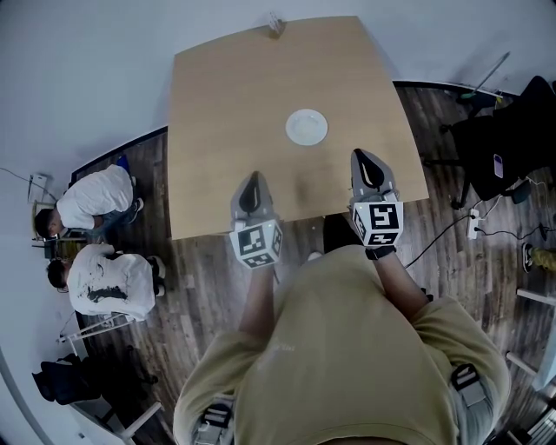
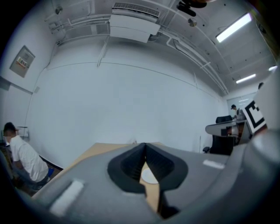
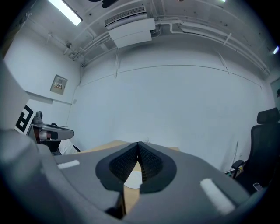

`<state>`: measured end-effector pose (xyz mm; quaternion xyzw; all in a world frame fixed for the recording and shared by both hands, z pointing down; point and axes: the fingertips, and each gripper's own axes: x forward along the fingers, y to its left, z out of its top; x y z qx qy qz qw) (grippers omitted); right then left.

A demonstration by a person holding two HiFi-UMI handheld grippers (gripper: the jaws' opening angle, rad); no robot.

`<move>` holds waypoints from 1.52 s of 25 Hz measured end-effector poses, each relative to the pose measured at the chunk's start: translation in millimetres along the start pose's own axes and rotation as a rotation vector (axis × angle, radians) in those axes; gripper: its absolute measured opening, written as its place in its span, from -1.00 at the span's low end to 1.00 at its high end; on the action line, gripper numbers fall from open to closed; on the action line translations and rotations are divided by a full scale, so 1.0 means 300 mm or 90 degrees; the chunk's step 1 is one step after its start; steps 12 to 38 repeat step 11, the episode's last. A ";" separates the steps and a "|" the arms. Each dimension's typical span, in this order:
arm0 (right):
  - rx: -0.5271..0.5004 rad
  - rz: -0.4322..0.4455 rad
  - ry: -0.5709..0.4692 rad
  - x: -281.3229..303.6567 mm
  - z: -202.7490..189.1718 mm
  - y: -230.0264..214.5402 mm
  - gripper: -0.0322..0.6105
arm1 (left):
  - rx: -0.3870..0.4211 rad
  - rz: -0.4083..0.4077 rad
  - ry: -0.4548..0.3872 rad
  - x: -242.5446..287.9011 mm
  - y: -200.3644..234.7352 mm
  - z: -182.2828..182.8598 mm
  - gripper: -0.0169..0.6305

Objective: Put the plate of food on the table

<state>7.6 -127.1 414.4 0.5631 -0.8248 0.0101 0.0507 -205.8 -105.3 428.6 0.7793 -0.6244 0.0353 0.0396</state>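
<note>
A white plate (image 1: pixel 307 127) lies on the light wooden table (image 1: pixel 226 96), right of its middle; it looks empty. Both grippers hover over the table's near edge, short of the plate. My left gripper (image 1: pixel 253 180) is shut with nothing in it, below and left of the plate. My right gripper (image 1: pixel 366 158) is also shut and empty, just right of the plate. In the left gripper view the closed gripper (image 2: pixel 145 147) frames a sliver of the plate (image 2: pixel 148 176). The right gripper view shows the same past its closed gripper (image 3: pixel 138 145), with the plate (image 3: pixel 133 178) ahead.
Two people (image 1: pixel 100 248) crouch on the dark wood floor left of the table. A black office chair (image 1: pixel 504 143) and cables stand at the right. A small object (image 1: pixel 275 23) sits at the table's far edge. A white wall lies beyond.
</note>
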 end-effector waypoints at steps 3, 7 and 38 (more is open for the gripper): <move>0.003 0.004 0.009 -0.001 -0.012 0.004 -0.89 | -0.005 -0.016 0.002 0.006 -0.026 -0.004 -0.95; 0.013 0.018 0.013 0.033 -0.020 -0.019 -0.89 | -0.011 -0.023 -0.004 0.044 -0.033 -0.003 -0.95; 0.027 0.077 -0.004 0.158 -0.008 -0.041 -0.89 | -0.005 -0.011 -0.038 0.139 0.007 0.032 -0.95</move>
